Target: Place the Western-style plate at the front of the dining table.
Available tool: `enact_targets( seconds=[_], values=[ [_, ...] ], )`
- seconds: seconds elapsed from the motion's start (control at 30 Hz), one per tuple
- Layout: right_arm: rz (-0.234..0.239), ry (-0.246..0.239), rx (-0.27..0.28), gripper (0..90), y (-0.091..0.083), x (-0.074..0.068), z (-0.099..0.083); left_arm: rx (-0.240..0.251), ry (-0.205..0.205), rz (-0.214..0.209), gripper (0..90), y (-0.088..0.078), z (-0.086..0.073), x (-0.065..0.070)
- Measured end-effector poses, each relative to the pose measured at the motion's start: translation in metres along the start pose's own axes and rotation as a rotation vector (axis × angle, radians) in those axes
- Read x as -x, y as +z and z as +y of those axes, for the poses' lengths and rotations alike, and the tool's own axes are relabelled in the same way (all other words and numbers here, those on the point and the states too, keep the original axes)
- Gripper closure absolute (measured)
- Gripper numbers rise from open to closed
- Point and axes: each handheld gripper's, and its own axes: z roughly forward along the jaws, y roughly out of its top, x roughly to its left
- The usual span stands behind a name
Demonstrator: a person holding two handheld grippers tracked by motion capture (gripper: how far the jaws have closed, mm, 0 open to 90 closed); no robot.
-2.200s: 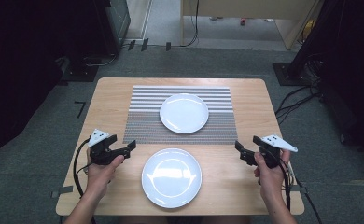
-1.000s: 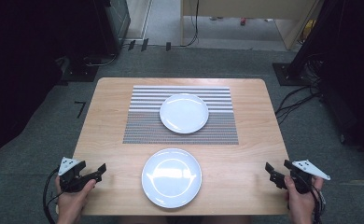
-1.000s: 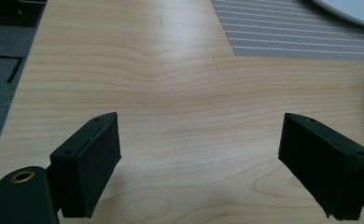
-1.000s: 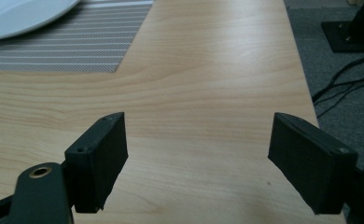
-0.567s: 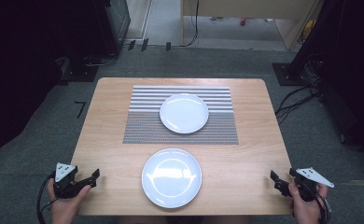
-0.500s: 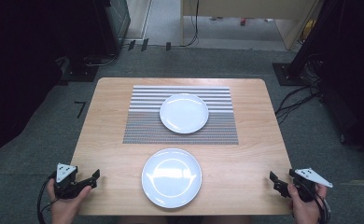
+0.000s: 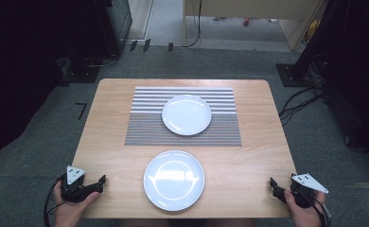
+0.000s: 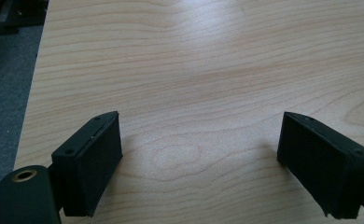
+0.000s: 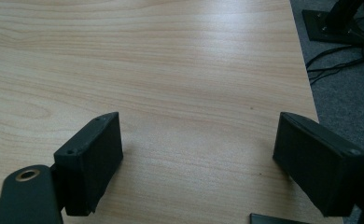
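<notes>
The near plate [image 7: 174, 179] sits on the pale wood table [image 7: 258, 156] — grey carpet around — between two wide-spread, empty tools.

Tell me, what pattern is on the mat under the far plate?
The placemat has thin grey and white stripes running across it, best seen in the high view.

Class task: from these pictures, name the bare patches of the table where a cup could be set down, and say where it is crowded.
Bare wood lies on either side of the near plate, up to the left tongs and the right tongs. The table is also bare beside the striped mat. Most crowded: the narrow strip between the mat and the near plate.
</notes>
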Motion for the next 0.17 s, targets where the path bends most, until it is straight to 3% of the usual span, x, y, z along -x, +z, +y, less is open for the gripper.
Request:
enact_targets(
  seconds=[0.17],
  values=[
    [0.0, 0.001, -0.002, 14.7, 0.0001, 0.0, 0.0004, 0.0, -0.003, 0.002, 13.4, 0.0006, 0.0006, -0.0001]
  ],
)
